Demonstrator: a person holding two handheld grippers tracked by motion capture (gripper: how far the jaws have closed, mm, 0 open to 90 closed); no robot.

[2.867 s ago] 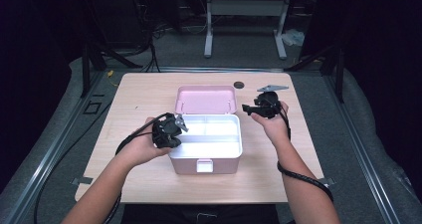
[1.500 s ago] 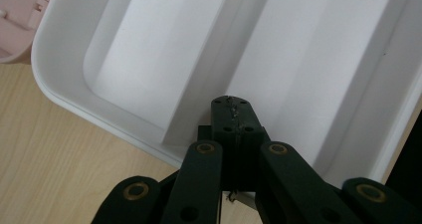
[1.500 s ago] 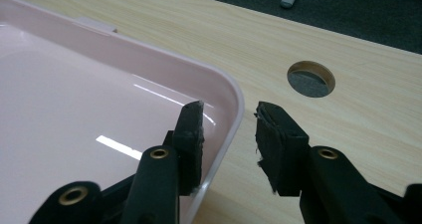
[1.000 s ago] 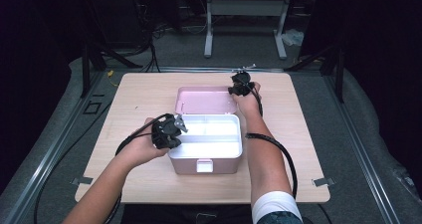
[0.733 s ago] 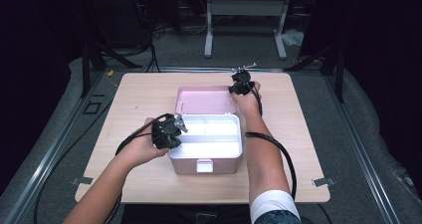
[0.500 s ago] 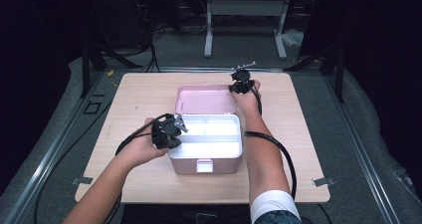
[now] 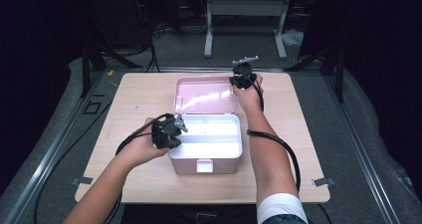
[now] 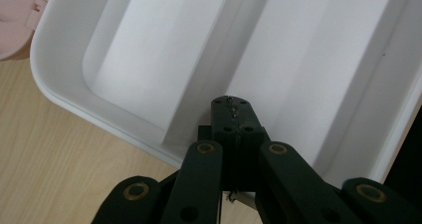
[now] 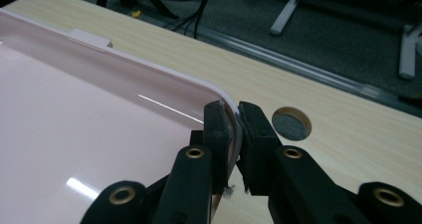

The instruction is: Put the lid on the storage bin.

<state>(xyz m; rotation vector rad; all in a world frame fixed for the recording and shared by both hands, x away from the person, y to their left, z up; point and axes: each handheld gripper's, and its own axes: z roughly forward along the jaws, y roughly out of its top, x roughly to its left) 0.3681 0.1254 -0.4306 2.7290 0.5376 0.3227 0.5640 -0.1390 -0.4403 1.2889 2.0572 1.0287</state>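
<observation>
High view: a pink storage box (image 7: 206, 152) sits near the middle of the wooden table (image 7: 124, 99), its pink lid (image 7: 206, 94) swung open toward the far side and its white tray (image 7: 211, 134) exposed. No brand, label or readable writing shows on the box, lid or tray. The right gripper (image 7: 242, 79) is at the lid's far right corner; in the right gripper view its jaws have just been closing and now pinch the lid's thin white-edged rim (image 9: 238, 129) at that rounded corner, one pad on the inner pink face and one outside. Just beyond that corner lies a round grey-plugged hole (image 9: 291, 124) in the table, with bare tabletop running on to the far edge. The left gripper (image 7: 169, 130) is at the box's left wall; in the left gripper view its jaws are pressed together, with the tips at the divider ridge (image 8: 196, 99) between the tray's two long compartments, though whether they clamp anything cannot be told. Bare wood lies open left of the box, right of it, and along the near edge, where the person's forearms enter. Both cables trail back off the near side.
</observation>
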